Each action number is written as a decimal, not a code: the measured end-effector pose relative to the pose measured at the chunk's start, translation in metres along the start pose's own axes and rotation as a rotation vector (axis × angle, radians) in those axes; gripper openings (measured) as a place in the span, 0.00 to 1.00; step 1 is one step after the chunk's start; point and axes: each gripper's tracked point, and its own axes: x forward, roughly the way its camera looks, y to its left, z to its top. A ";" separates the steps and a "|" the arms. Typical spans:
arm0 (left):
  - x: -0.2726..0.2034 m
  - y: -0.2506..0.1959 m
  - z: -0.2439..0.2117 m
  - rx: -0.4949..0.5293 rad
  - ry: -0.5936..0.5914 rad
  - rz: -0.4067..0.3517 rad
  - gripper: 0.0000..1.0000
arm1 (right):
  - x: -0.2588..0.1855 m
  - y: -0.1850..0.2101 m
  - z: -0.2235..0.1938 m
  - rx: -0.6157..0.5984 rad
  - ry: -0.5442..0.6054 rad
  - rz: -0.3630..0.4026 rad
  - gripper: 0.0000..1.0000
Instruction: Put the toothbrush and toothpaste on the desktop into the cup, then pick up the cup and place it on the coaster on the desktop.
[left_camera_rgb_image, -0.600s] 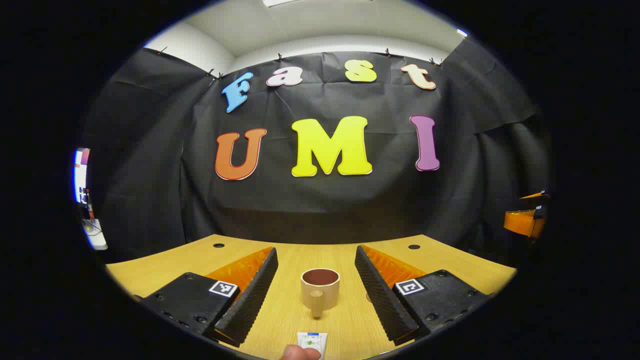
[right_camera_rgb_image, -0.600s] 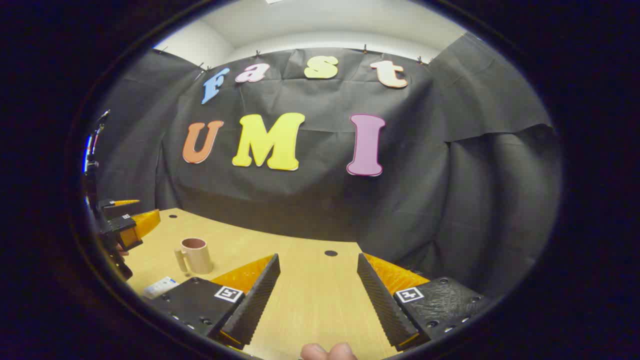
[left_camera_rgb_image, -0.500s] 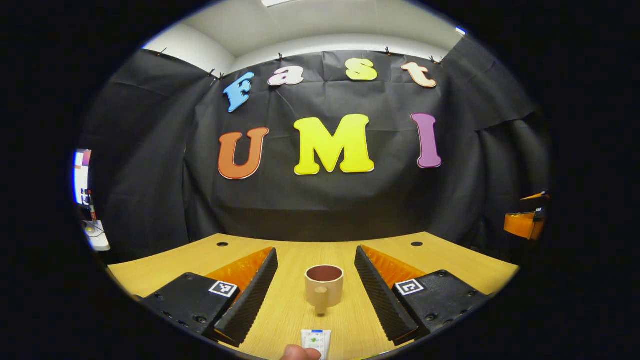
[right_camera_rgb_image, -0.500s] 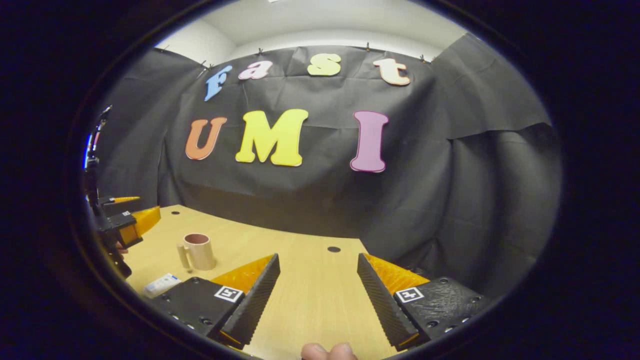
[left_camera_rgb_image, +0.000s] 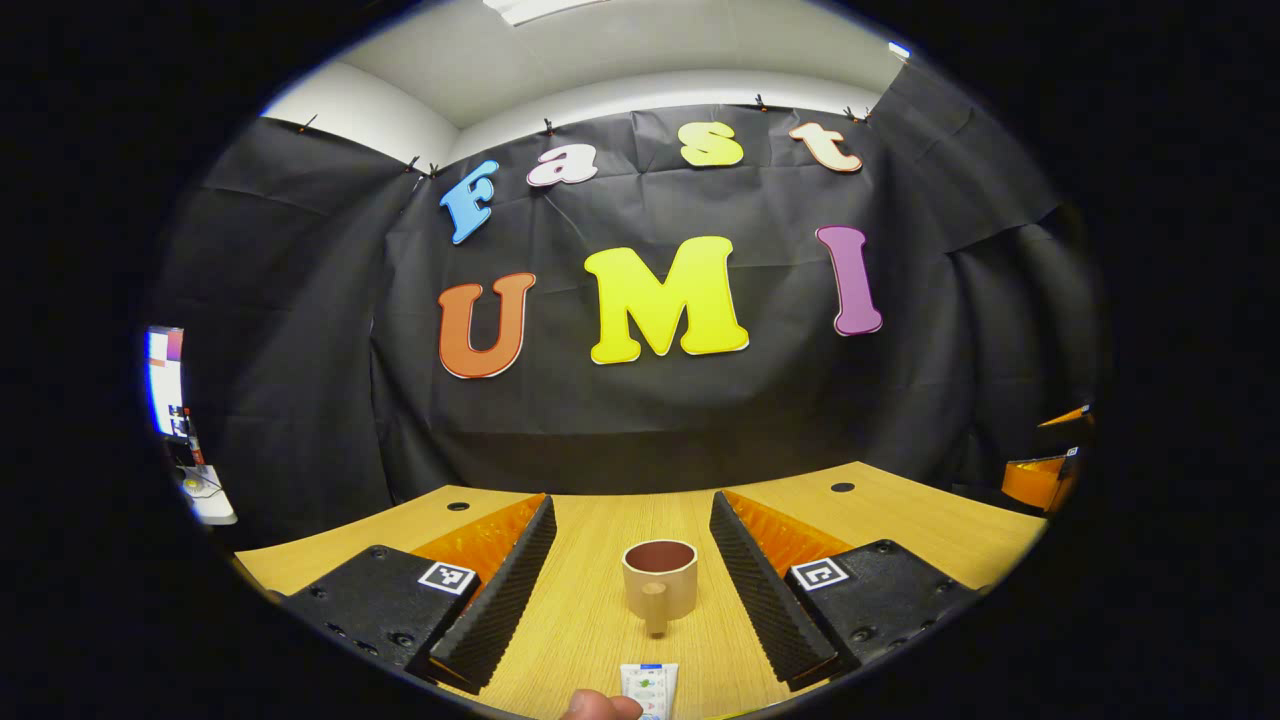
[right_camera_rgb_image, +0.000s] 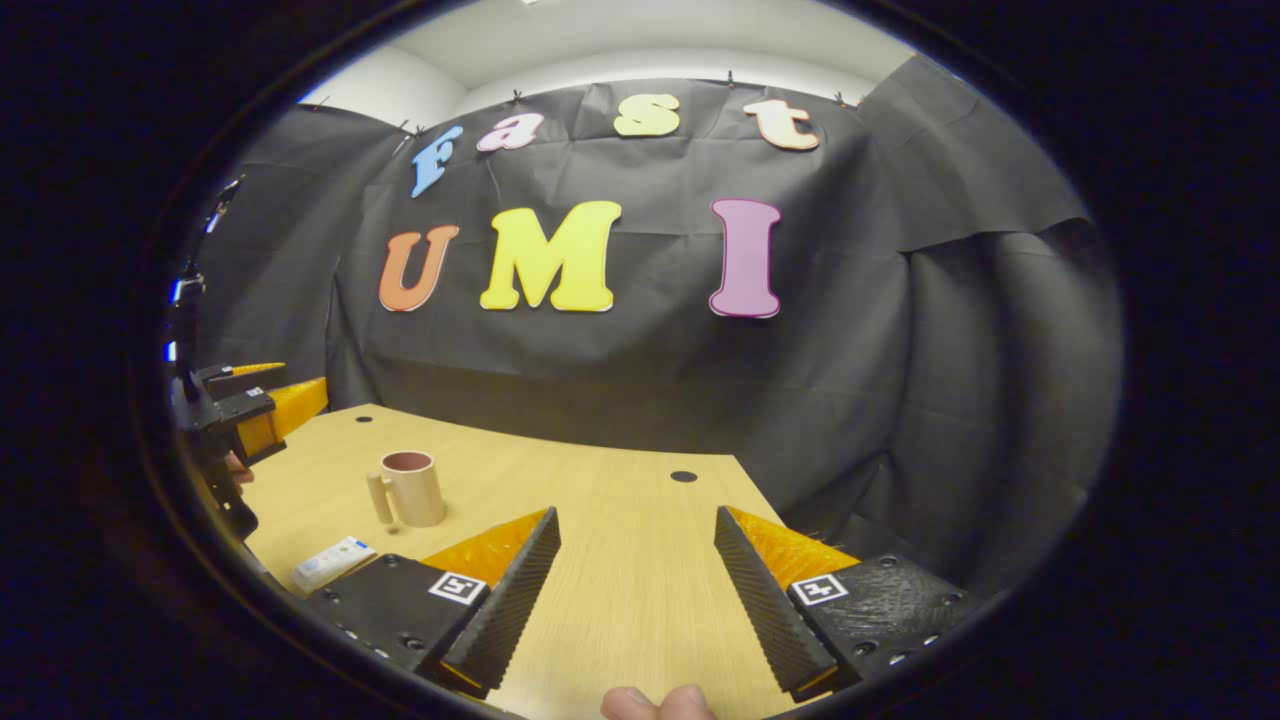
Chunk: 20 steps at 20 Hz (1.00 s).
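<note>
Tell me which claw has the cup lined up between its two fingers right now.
The left claw: in its own view the cup stands straight ahead between its open fingers. From the right claw, the cup sits off to the left, outside its fingers.

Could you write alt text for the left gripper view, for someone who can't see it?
An empty mug stands upright on a wooden desk, straight ahead between the open jaws of the left gripper, its handle facing the camera. A toothpaste tube lies nearer, at the bottom edge.
</note>
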 end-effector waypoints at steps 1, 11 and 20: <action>0.000 -0.001 -0.002 0.006 0.003 0.001 0.98 | 0.002 0.002 -0.004 0.005 0.009 0.007 0.96; -0.009 0.026 0.002 0.012 -0.001 0.059 0.98 | -0.003 0.013 0.012 0.021 -0.031 0.000 0.94; -0.028 0.025 -0.021 -0.021 0.075 0.030 0.98 | -0.013 0.040 -0.008 -0.004 0.032 0.041 0.95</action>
